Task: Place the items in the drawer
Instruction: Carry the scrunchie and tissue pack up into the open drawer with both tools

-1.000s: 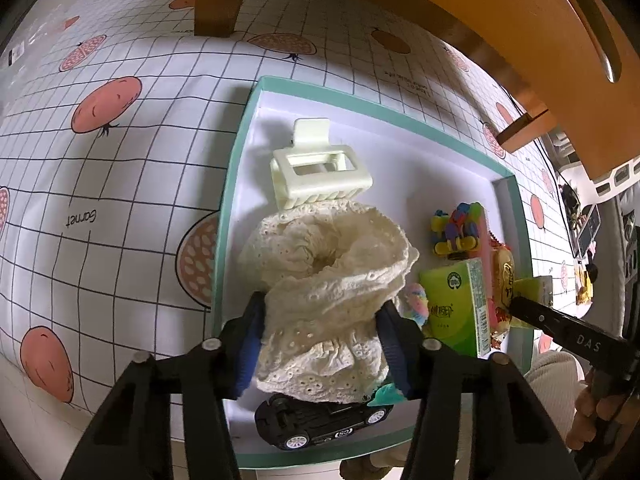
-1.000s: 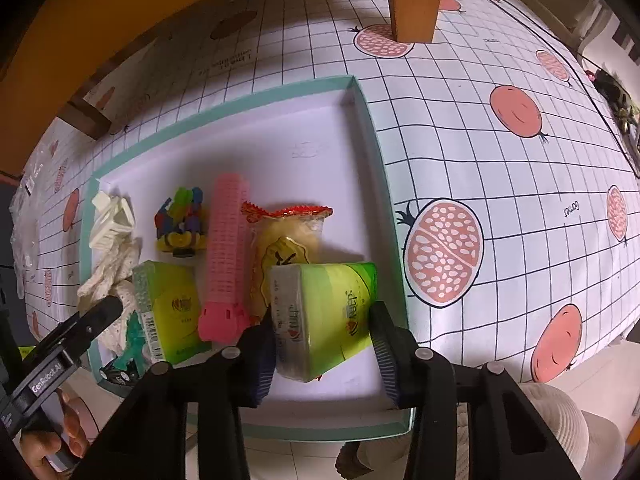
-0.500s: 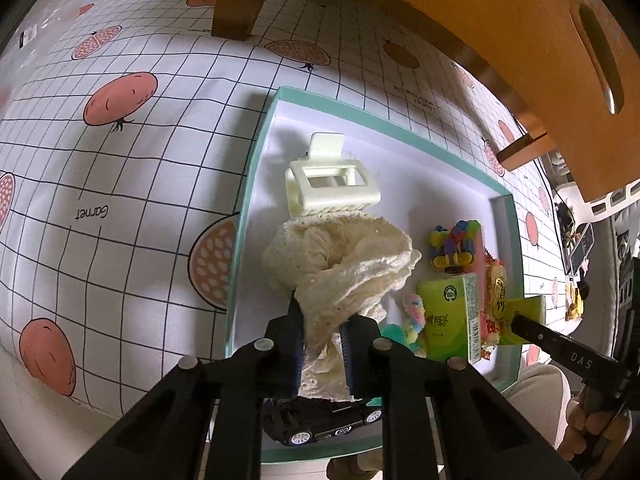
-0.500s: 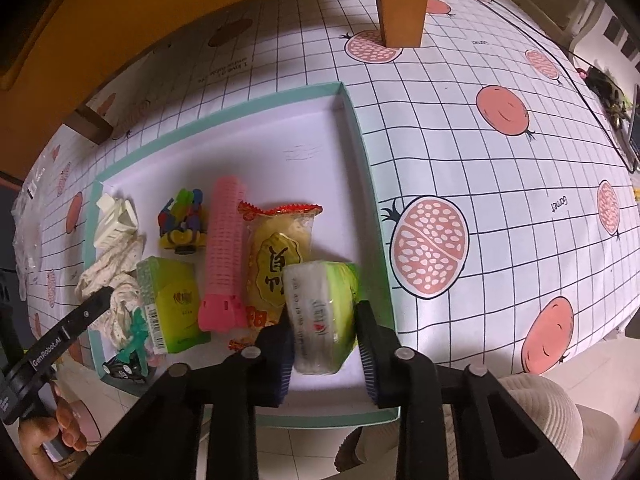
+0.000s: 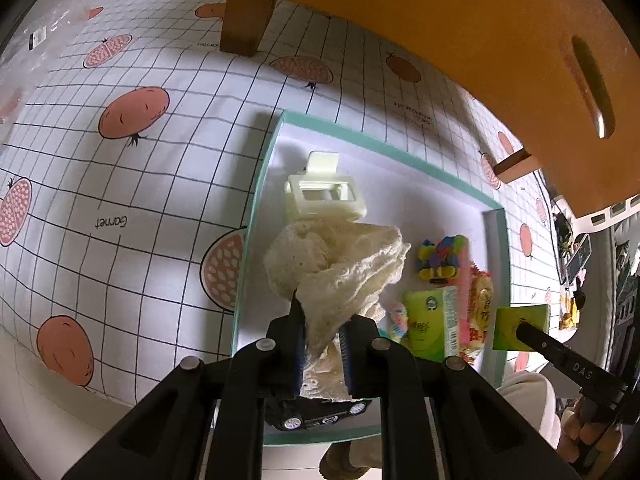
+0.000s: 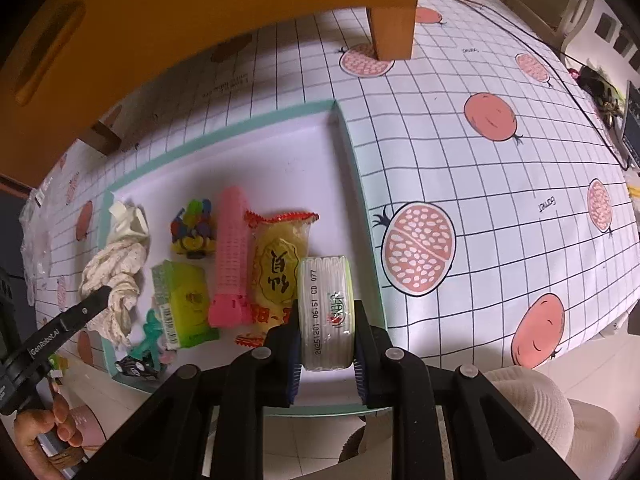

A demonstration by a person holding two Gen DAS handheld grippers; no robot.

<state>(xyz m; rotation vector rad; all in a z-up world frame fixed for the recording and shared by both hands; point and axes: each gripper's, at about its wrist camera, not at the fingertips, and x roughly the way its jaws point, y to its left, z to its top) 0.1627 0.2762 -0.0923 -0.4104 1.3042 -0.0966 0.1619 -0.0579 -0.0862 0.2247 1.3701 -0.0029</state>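
My left gripper (image 5: 323,354) is shut on a cream lace scrunchie (image 5: 340,264), lifted over the left part of the teal-rimmed white tray (image 5: 256,216). My right gripper (image 6: 326,344) is shut on a green tissue pack (image 6: 326,312), held on edge above the tray's (image 6: 362,184) right side. In the tray lie a cream hair claw (image 5: 324,198), a colourful toy (image 5: 440,256), another green tissue pack (image 6: 184,306), a pink roller (image 6: 232,256), a yellow snack bag (image 6: 280,268) and a black toy car (image 5: 320,416). The orange wooden drawer unit (image 5: 460,32) overhangs the far side.
The tray rests on a pomegranate-print grid cloth (image 6: 500,184). A wooden leg (image 6: 394,16) stands beyond the tray. A hand (image 6: 48,436) holds the left gripper's handle at the lower left of the right wrist view. A knitted cream hat (image 6: 532,416) shows below the table edge.
Both grippers went from open around their items to shut on them. The scrunchie and the tissue pack have been raised off the tray, and both cameras have pulled back.
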